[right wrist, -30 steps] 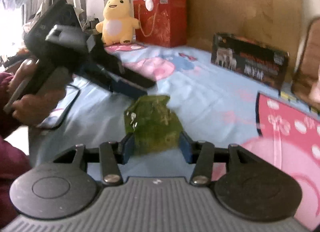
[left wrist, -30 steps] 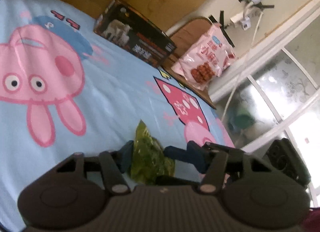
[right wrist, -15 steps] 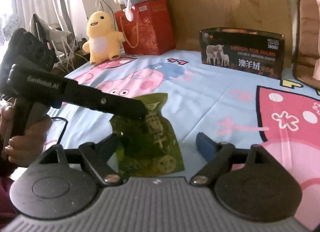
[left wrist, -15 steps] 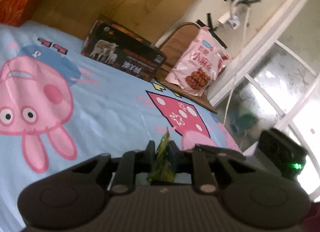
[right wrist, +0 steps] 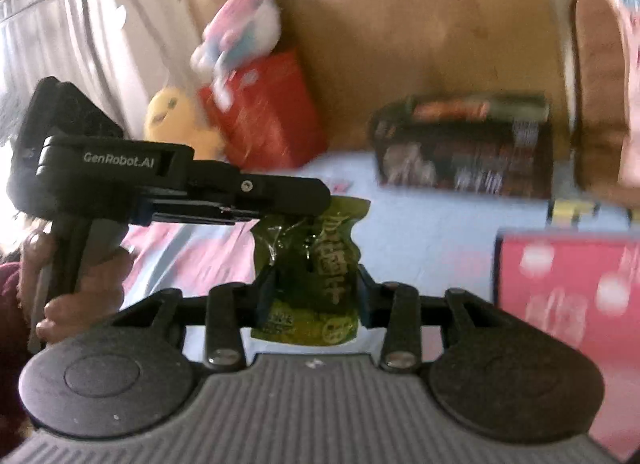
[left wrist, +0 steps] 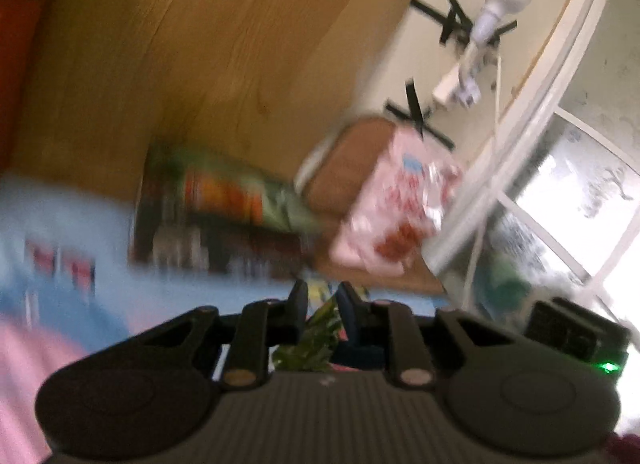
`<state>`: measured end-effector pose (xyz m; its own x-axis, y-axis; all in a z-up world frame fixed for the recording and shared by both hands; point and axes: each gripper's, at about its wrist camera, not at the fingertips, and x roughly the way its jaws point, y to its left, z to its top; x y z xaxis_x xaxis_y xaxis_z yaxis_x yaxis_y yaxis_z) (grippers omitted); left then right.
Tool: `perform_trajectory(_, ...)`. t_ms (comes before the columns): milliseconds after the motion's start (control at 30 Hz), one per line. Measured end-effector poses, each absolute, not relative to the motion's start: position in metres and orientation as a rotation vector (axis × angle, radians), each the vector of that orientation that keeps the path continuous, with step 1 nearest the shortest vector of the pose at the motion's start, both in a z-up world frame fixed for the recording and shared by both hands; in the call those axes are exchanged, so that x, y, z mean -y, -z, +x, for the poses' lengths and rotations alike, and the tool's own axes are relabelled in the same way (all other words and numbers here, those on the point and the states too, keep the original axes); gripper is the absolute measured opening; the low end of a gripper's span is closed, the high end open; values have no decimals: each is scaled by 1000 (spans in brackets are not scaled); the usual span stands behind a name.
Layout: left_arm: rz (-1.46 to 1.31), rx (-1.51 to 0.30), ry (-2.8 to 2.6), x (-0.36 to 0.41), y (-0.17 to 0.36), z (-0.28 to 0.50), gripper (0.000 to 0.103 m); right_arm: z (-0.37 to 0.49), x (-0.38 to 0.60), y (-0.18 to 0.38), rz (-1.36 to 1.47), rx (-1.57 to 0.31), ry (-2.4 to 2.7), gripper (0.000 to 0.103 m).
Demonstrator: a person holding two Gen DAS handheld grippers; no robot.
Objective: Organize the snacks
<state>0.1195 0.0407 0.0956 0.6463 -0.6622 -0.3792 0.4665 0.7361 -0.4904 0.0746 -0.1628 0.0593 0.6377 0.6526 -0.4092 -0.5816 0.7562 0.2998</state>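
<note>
A green snack packet (right wrist: 320, 248) hangs upright above the blue cartoon bedsheet (right wrist: 420, 232). My left gripper (right wrist: 320, 204) comes in from the left, held by a person's hand (right wrist: 80, 280), and is shut on the packet's top edge. In the blurred left wrist view the crumpled packet (left wrist: 316, 336) shows between that gripper's (left wrist: 322, 300) shut jaws. My right gripper (right wrist: 314, 292) has the packet's lower half between its fingers. Its jaws are closing, and both pads press against the packet's sides.
A dark printed box (right wrist: 464, 152) stands at the wooden headboard. To its right, a pink snack bag (left wrist: 396, 212) leans on a brown cushion (left wrist: 344, 168). A red gift bag (right wrist: 268, 112), a yellow plush (right wrist: 176, 120) and a pink-white plush (right wrist: 244, 28) stand at the left.
The left gripper shut on the packet's top and lifted it off the sheet. The right gripper opened wide, then came back in around the packet's lower half.
</note>
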Motion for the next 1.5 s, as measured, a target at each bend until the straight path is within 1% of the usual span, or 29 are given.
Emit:
perform_trajectory(167, -327, -463, 608, -34, -133, 186, 25, 141, 153, -93, 110, -400, -618, 43)
perform_trajectory(200, -320, -445, 594, -33, -135, 198, 27, 155, 150, -97, 101, -384, -602, 43)
perform_trajectory(300, -317, -430, 551, -34, -131, 230, 27, 199, 139, -102, 55, -356, -563, 43)
perform_trajectory(367, -329, -460, 537, -36, -120, 248, 32, 227, 128, -95, 31, -377, -537, 43)
perform_trajectory(467, -314, -522, 476, -35, -101, 265, 42, 261, 117, -75, 42, -482, -541, 43)
perform_trajectory(500, -309, -521, 453, -36, -97, 265, 50, 267, 111, -69, 37, -523, -558, 44)
perform_trajectory(533, -310, -517, 439, -39, -96, 264, 56, 268, 106, -66, 24, -539, -564, 47)
perform_trajectory(600, -329, -515, 433, -45, -97, 258, 56, 262, 100, -65, -20, -511, -563, 50)
perform_trajectory(633, -341, -514, 434, -49, -98, 254, 56, 255, 101, -68, -37, -478, -557, 57)
perform_trajectory(667, -350, -510, 430, -52, -100, 249, 56, 248, 106, -72, -44, -447, -547, 61)
perform_trajectory(733, -361, -497, 426, -58, -103, 238, 58, 234, 120, -81, -31, -396, -520, 61)
perform_trajectory(833, -379, -493, 426, -65, -105, 217, 61, 222, 148, -90, 24, -372, -479, 60)
perform_trajectory(900, -384, -505, 429, -68, -105, 209, 61, 220, 162, -93, 40, -391, -450, 50)
perform_trajectory(967, -388, -528, 436, -69, -103, 201, 61, 227, 173, -91, 59, -465, -444, 24)
perform_trajectory(1000, -391, -538, 445, -67, -101, 194, 61, 235, 171, -89, 70, -510, -448, 20)
perform_trajectory(1067, -399, -547, 458, -66, -95, 184, 61, 252, 163, -80, 82, -622, -470, 17)
perform_trajectory(1167, -422, -561, 467, -61, -87, 170, 61, 276, 139, -65, 82, -715, -469, 17)
perform_trajectory(1267, -418, -583, 456, -62, -77, 154, 61, 309, 119, -64, 160, -805, -551, 18)
perform_trajectory(1367, -381, -585, 425, -64, -71, 136, 63, 319, 108, -68, 122, -811, -528, 18)
perform_trajectory(1400, -378, -582, 419, -65, -70, 131, 66, 313, 111, -71, 127, -803, -529, 18)
perform_trajectory(1500, -378, -590, 411, -64, -67, 120, 66, 283, 132, -82, 158, -692, -478, 18)
